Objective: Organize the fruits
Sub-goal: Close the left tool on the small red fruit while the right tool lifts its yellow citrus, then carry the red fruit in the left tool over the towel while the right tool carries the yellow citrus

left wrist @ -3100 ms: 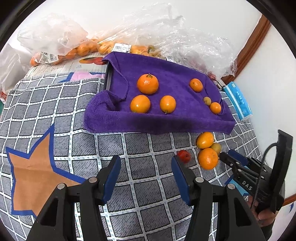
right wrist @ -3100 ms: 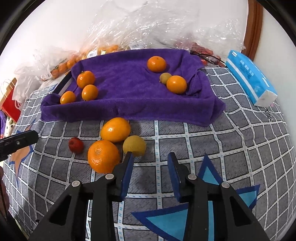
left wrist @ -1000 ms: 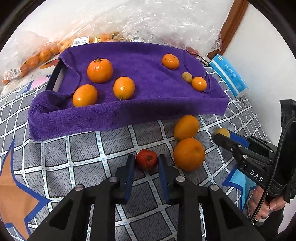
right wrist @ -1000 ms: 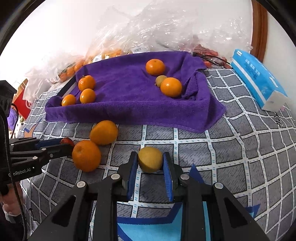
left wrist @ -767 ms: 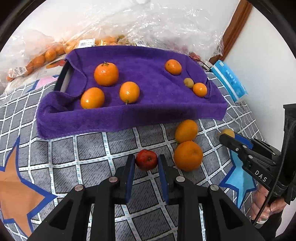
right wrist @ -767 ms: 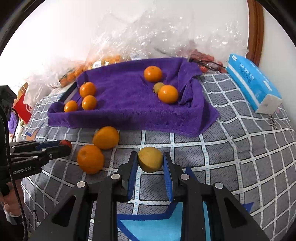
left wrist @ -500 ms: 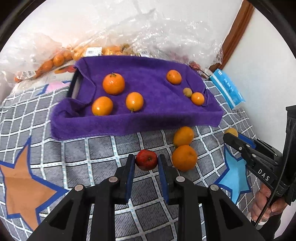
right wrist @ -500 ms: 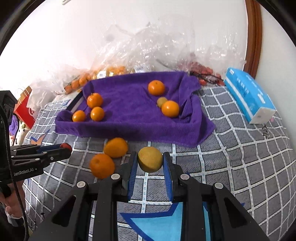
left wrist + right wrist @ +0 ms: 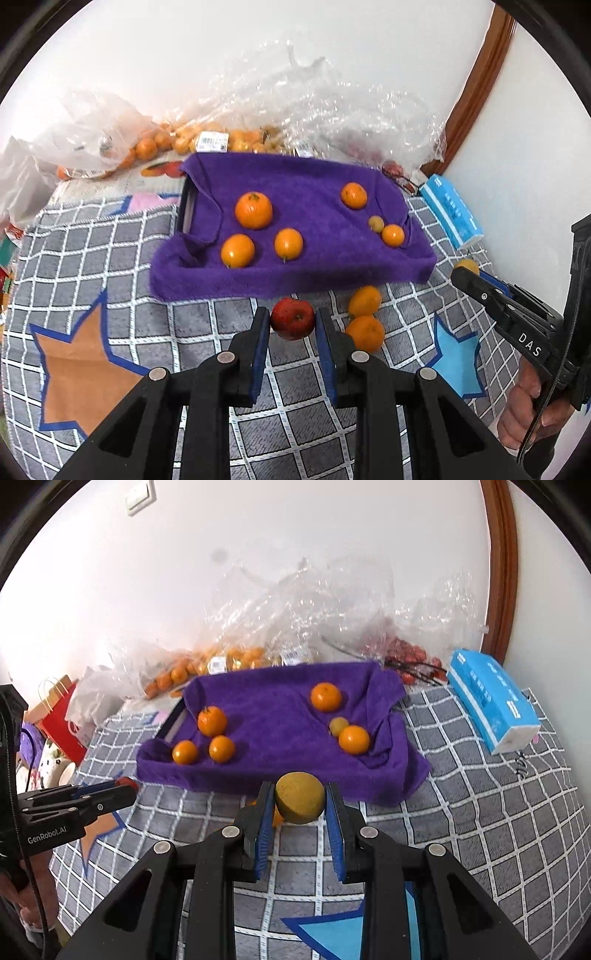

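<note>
My left gripper is shut on a small red apple, held above the checked cloth. My right gripper is shut on a yellow-green round fruit, also lifted off the cloth. Beyond both lies a tray draped with a purple towel, holding several oranges and one small yellowish fruit. Two oranges rest on the cloth just right of the apple. In the left wrist view the right gripper shows at the right edge; the left gripper shows at the left of the right wrist view.
Clear plastic bags of oranges and small red fruits pile against the wall behind the tray. A blue tissue pack lies at the right. A red paper bag stands beyond the table's left edge. A person's hand holds the right gripper.
Both grippers have risen with their fruit, so the tray and the cloth look farther away. The two oranges on the cloth stay where they were.
</note>
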`<action>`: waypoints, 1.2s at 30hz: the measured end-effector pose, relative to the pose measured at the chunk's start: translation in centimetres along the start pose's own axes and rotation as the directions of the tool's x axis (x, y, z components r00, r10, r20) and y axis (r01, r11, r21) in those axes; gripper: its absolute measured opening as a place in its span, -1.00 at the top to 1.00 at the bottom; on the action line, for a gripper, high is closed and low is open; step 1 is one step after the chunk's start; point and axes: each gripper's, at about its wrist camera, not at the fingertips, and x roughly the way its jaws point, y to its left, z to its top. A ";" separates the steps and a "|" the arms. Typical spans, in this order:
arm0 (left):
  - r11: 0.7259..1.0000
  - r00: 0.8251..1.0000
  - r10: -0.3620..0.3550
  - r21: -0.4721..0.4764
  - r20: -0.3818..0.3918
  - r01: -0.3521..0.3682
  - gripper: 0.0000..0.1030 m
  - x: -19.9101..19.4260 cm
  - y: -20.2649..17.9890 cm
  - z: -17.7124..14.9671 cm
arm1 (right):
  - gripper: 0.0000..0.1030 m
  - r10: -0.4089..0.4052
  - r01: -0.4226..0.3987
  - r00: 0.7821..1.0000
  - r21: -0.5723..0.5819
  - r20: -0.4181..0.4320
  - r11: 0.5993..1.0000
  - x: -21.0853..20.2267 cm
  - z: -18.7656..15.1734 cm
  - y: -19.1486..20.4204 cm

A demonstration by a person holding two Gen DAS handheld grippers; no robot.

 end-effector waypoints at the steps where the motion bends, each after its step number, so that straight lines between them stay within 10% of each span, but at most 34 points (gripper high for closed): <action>1: 1.000 1.000 0.002 0.001 0.008 -0.002 0.53 -0.3 0.0 0.2 | 0.47 0.001 -0.001 1.000 -0.001 0.007 1.000 -0.2 0.2 0.2; 36: 0.999 0.993 0.046 -0.027 0.111 -0.043 0.53 -2.5 2.0 7.2 | 0.47 -0.044 0.046 0.995 -0.018 0.088 0.999 -0.1 7.0 0.3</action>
